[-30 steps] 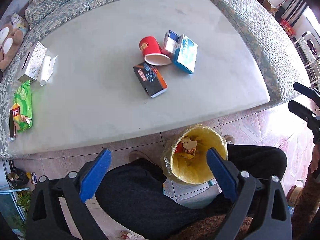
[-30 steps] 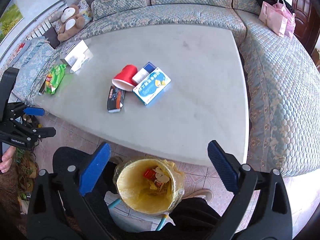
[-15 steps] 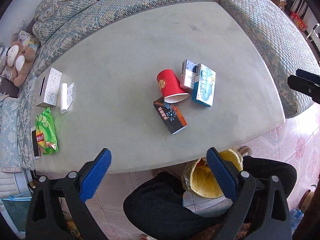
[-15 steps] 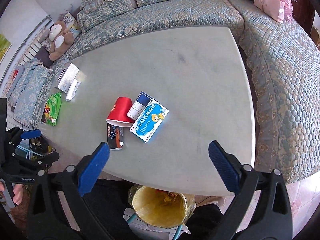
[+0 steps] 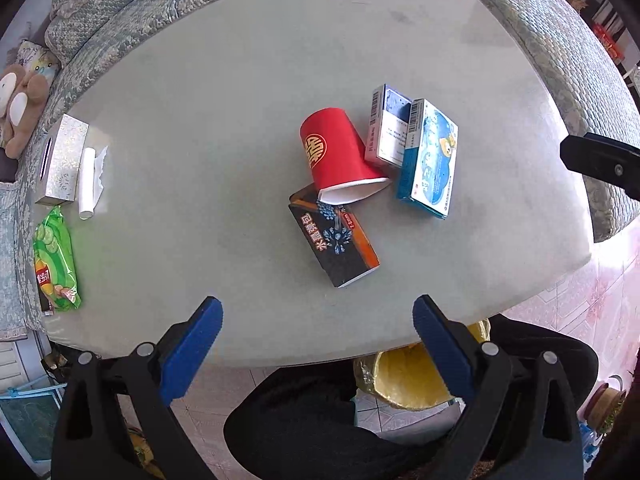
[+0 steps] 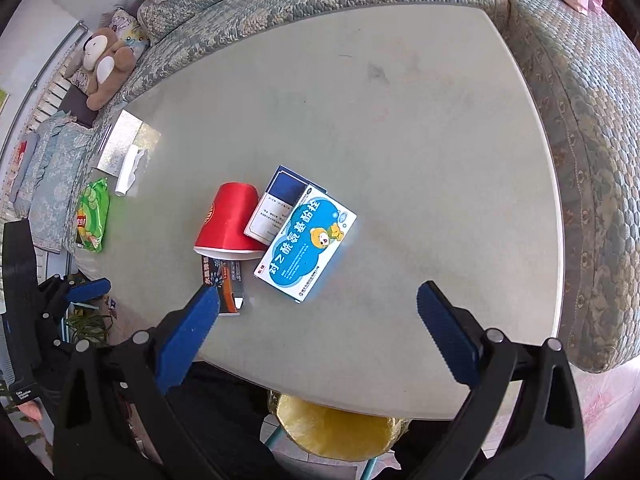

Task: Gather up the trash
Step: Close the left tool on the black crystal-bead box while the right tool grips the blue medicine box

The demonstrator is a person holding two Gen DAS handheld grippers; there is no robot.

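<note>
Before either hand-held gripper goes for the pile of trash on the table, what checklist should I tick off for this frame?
1. Left hand-held gripper open and empty: ok.
2. Right hand-held gripper open and empty: ok.
3. Red cup free to lift: not ok; it lies tipped, its rim over the black box.
4. Blue box unobstructed from above: ok.
5. Bin within reach: ok, below the table edge.
6. Room left in the bin: cannot tell.
</note>
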